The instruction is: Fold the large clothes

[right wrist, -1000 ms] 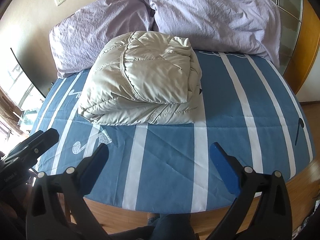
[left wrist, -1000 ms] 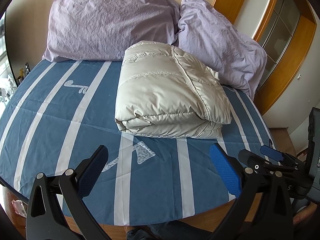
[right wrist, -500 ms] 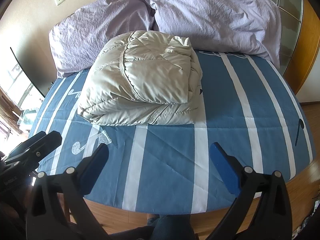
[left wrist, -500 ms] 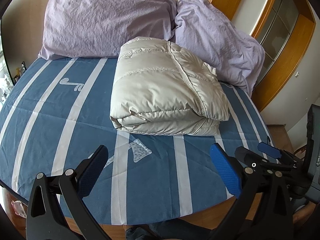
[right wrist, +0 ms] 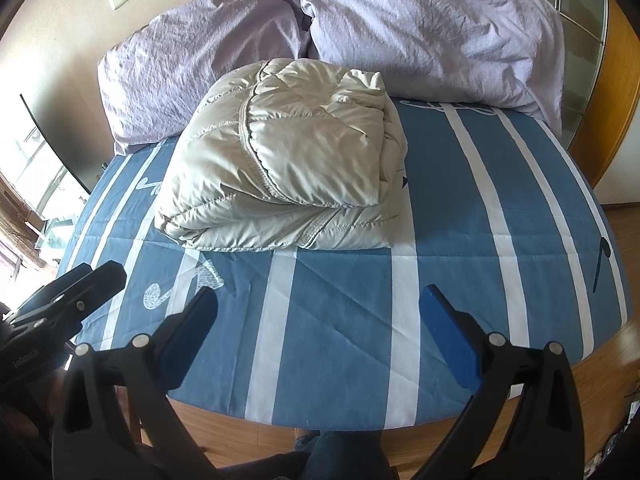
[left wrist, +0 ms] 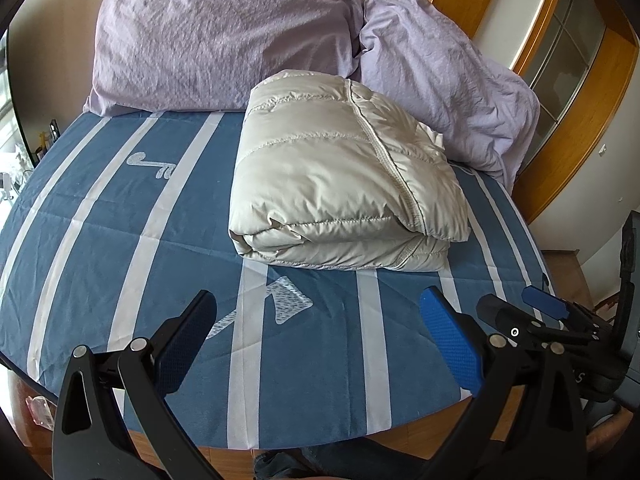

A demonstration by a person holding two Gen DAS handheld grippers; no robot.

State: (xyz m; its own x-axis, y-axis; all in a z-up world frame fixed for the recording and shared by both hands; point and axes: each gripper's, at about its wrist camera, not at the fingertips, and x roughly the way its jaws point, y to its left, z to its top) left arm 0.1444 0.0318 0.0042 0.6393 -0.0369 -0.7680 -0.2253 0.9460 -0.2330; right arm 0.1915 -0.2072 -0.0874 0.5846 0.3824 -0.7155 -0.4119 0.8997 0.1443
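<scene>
Left gripper: jaws spread wide, nothing between them, held above the near edge of the bed. Right gripper: jaws likewise spread wide and empty, above the same edge. In the left wrist view the right gripper sits just to the right of the left jaws.

The puffer jacket, pale beige and quilted, lies folded into a thick rectangular bundle on the blue, white-striped bedsheet. It rests well ahead of both sets of jaws, clear of contact with either. From the right jaws it lies ahead and to the left.

Beyond the jacket, two lilac pillows lean against the wall; the jacket's far edge is just beside them.
</scene>
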